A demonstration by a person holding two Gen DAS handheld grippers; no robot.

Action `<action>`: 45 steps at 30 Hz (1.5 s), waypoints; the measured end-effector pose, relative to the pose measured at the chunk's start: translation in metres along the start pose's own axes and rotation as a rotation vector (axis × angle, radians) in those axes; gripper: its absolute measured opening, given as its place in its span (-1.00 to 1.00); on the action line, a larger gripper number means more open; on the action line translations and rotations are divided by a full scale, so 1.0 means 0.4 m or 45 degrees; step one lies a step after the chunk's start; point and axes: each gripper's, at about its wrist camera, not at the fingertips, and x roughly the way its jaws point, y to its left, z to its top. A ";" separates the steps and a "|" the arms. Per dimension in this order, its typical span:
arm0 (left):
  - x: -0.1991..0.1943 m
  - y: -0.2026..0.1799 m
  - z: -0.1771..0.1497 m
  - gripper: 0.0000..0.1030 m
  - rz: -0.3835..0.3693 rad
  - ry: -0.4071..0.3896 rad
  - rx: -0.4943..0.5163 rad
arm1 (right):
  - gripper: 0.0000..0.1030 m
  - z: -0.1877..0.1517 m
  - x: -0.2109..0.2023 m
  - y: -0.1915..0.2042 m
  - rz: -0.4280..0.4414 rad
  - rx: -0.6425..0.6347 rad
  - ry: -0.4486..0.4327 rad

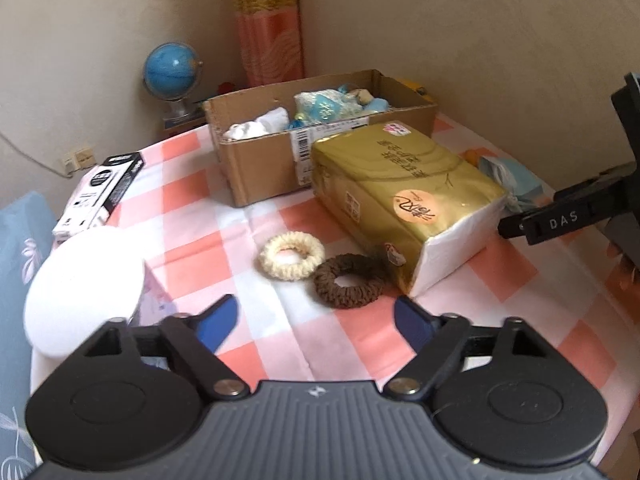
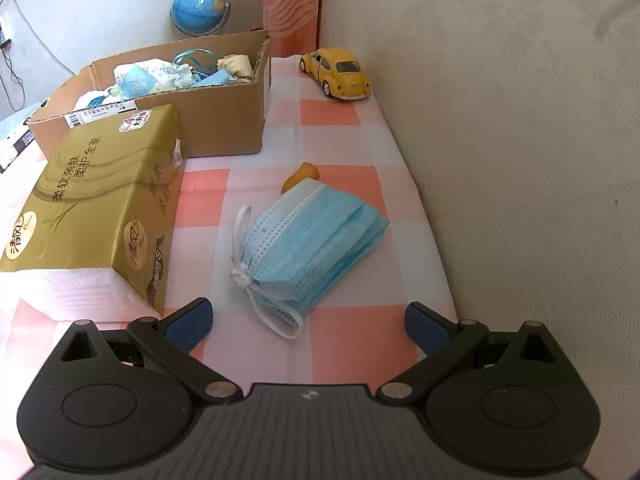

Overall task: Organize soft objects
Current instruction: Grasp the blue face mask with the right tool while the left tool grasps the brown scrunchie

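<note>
Masks [image 2: 308, 248], a blue bundle tied by white loops, lie mid-frame just ahead of the right gripper [image 2: 308, 326], jaws spread, empty. Left gripper [image 1: 316, 322] likewise spread before two scrunchies [image 1: 320, 266]. Risk: a pinch catches only a loop and the bundle dangles short of the cardboard box [image 2: 224, 120], upper left.

I am seeing beige walls [image 2: 520, 120] meeting at a corner behind a pink-checked table [image 1: 360, 340], daylight washing over it.
</note>
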 end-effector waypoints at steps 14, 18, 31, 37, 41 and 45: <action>0.060 0.031 0.005 0.31 0.057 0.031 -0.068 | 1.00 -0.009 -0.007 0.001 -0.011 0.011 -0.031; 0.045 0.046 -0.004 0.30 0.038 0.036 -0.080 | 1.00 -0.010 -0.007 0.002 -0.015 0.017 -0.037; 0.082 0.052 0.026 0.36 0.033 0.015 -0.194 | 1.00 -0.012 -0.006 0.003 -0.010 0.011 -0.043; 0.052 0.067 0.017 0.33 0.111 0.015 -0.142 | 1.00 -0.016 -0.006 0.005 -0.009 0.010 -0.051; 0.044 0.041 0.012 0.35 0.024 -0.001 -0.077 | 1.00 -0.016 -0.007 0.007 0.002 -0.004 -0.052; 0.062 0.025 0.009 0.33 -0.007 0.010 -0.041 | 1.00 -0.021 -0.010 0.007 0.018 -0.025 -0.064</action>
